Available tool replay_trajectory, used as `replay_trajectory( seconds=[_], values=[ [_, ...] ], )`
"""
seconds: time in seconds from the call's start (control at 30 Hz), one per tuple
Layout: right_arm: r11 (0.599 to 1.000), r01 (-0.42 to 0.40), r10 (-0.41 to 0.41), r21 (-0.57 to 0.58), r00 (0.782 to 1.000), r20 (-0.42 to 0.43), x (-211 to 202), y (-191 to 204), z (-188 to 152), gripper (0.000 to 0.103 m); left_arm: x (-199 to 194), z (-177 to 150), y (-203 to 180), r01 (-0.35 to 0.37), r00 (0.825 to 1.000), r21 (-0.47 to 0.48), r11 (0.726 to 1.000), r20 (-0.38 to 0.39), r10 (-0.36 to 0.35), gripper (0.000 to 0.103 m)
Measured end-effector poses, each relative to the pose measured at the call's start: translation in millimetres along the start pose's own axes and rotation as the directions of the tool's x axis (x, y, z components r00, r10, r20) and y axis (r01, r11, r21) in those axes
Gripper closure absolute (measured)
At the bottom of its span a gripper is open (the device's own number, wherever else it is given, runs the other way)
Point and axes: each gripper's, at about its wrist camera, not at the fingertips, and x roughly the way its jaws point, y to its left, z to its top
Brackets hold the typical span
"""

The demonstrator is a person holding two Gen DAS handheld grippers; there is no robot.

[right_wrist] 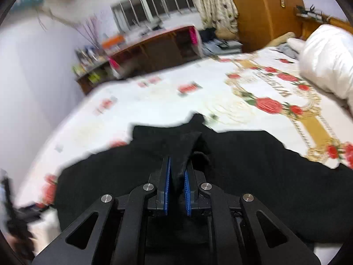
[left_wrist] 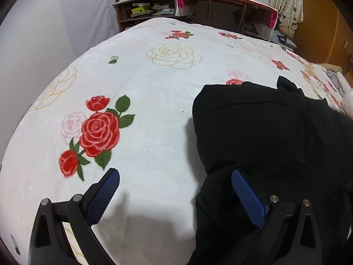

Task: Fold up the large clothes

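Seemingly, right tongs (right_wrist: pixel 176 172) pinch blurred black garment (right_wrist: pixel 253 165).

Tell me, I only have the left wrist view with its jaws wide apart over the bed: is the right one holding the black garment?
Observer: Yes. The right gripper is shut on a raised fold of the black garment.
Operator: Anything on the bed beyond my right edge?
Observer: A white puffy quilt lies bunched at the far right of the rose-print bedspread.
Operator: Is the left gripper touching cloth?
Observer: The left gripper is open; nothing is pinched between its jaws.
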Motion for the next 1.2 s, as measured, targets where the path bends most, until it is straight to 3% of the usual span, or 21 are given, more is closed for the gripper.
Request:
replay_trajectory(
  seconds=[0.1,0.17,0.3,0.37,0.43,0.5,0.53,0.57,0.67,0.73,0.83,0.93,1.0,1.1,1.2],
  values=[
    [0.996,0.077,-0.081,-0.039,0.988,-0.132,39,0,-21,0.092,9,-1,-2,0.025,0.999,-0.011,1.0,-0.023,-0.025,0.0],
    [0.991,0.118,-0.128,-0.063,0.976,-0.179,53,-3,-32,0.092,17,-1,-7,-0.002,0.999,0.004,1.0,-0.037,0.002,0.0],
    [0.991,0.122,-0.131,-0.063,0.978,-0.166,52,-11,-40,0.086,27,-2,-10,-0.047,0.998,0.034,0.998,-0.04,0.048,0.0],
    [0.986,0.147,-0.158,-0.08,0.974,-0.16,52,-11,-42,0.077,32,-3,-9,-0.069,0.996,0.027,0.997,-0.049,0.071,0.0],
    [0.987,0.135,-0.147,-0.083,0.975,-0.169,52,-11,-42,0.076,35,-4,-6,-0.105,0.992,0.005,0.995,-0.066,0.105,0.0],
    [0.99,0.129,-0.136,-0.053,0.977,-0.165,42,-14,-40,0.066,37,-5,-4,-0.131,0.987,0.007,0.991,-0.095,0.132,0.001],
    [0.991,0.129,-0.132,-0.035,0.98,-0.148,33,-17,-38,0.054,32,-5,-2,-0.114,0.99,-0.012,0.993,-0.09,0.113,0.001],
    [0.994,0.111,-0.113,-0.019,0.987,-0.117,19,-19,-37,0.048,24,-5,-2,-0.097,0.993,-0.02,0.995,-0.064,0.095,0.001],
    [0.995,0.098,-0.099,-0.018,0.991,-0.086,1,-16,-42,0.046,1,-6,-11,-0.086,0.996,-0.011,0.996,0.007,0.087,0.001],
    [0.996,0.085,-0.089,-0.041,0.988,-0.127,8,-10,-49,0.046,-5,-7,-19,-0.074,0.997,-0.002,0.997,0.02,0.074,0.001],
    [0.99,0.102,-0.122,-0.093,0.963,-0.24,38,-4,-64,0.046,5,-11,-30,-0.051,0.998,0.014,0.999,-0.03,0.051,0.001],
    [0.993,0.1,-0.114,-0.067,0.959,-0.26,42,-9,-63,0.04,0,-13,-33,-0.042,0.999,0.007,0.999,-0.033,0.042,0.001],
    [0.996,0.086,-0.09,-0.03,0.964,-0.249,28,-14,-57,0.04,-13,-12,-36,-0.017,1.0,0.007,1.0,-0.014,0.017,0.001],
    [0.997,0.073,-0.076,-0.028,0.985,-0.152,-16,-19,-50,0.04,-41,-13,-49,-0.007,1.0,0.045,0.999,0.027,0.005,0.001],
    [0.995,0.081,-0.075,0.052,0.992,-0.103,-64,-46,-50,0.04,-73,-18,-70,0.058,0.995,0.089,0.994,0.07,-0.064,0.001]
  ],
)
